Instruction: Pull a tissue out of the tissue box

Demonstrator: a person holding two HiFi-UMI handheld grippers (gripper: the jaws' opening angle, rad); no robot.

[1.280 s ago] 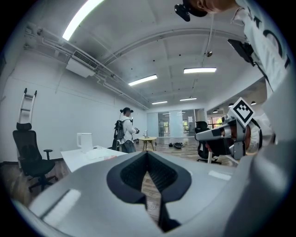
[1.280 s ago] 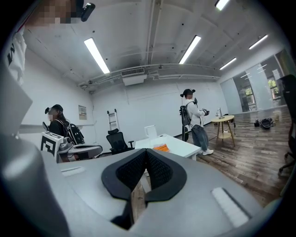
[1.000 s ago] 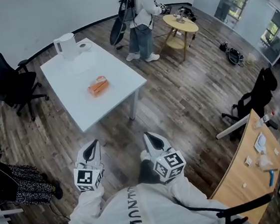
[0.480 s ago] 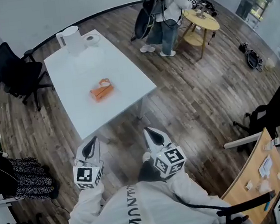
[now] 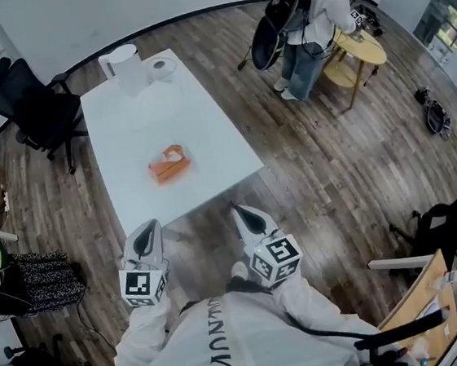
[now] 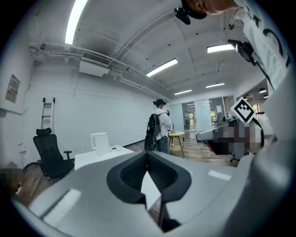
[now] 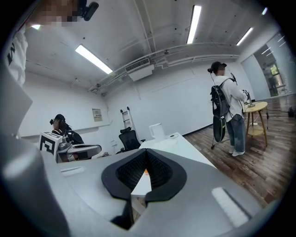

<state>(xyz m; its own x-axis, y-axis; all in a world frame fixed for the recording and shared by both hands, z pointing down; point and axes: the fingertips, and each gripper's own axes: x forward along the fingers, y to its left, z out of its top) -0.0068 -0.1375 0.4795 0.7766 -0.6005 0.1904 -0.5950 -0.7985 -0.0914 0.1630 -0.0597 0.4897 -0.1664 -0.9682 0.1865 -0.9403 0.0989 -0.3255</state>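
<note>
Two grippers, left [image 5: 149,231] and right [image 5: 243,215], hang before us. Each has its jaws closed tip to tip with nothing between them, and both gripper views confirm it. The tissue box [image 5: 168,166] lies near the middle of the white tabletop [image 5: 215,138], well apart from both grippers. It is orange, with a pale tuft of tissue [image 5: 173,152] rising from its top. We judge the tissue soft, thin and easy to tear, and the box light enough to lift along with it. We would pinch the tuft low, near the slot, and steady the box with the other gripper. No print on the box is legible from here. Dark lettering on our white top [image 5: 220,359] is cut off, so we cannot read it with certainty.
</note>
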